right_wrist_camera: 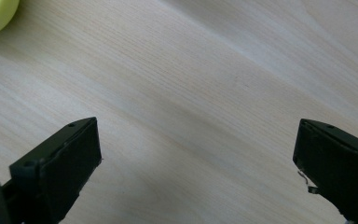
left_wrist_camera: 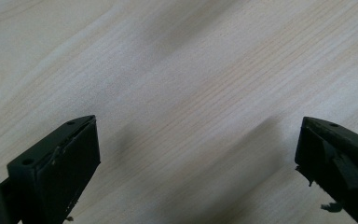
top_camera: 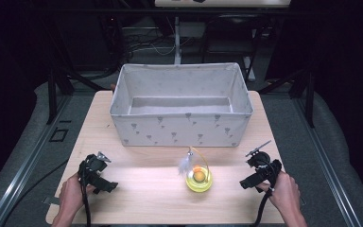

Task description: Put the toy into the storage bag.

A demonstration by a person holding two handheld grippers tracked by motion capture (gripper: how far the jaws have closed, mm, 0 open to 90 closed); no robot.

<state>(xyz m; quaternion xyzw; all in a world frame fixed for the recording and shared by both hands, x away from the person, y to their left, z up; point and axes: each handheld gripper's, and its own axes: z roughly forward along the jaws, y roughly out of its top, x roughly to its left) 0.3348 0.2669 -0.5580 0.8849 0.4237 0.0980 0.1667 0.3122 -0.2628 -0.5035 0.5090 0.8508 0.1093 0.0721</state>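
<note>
Two tools (top_camera: 97, 172) (top_camera: 260, 170) gape wide beside yellow toy (top_camera: 199, 180)

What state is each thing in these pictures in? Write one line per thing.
Fabric bin: upright, open-topped, looks empty.
Yellow toy: upright on the table, untouched, orange ball inside.
Left gripper: open, holding nothing.
Right gripper: open, holding nothing.

Fabric bin (top_camera: 182, 106) stands behind yellow toy (top_camera: 199, 178); grippers flank it.
</note>
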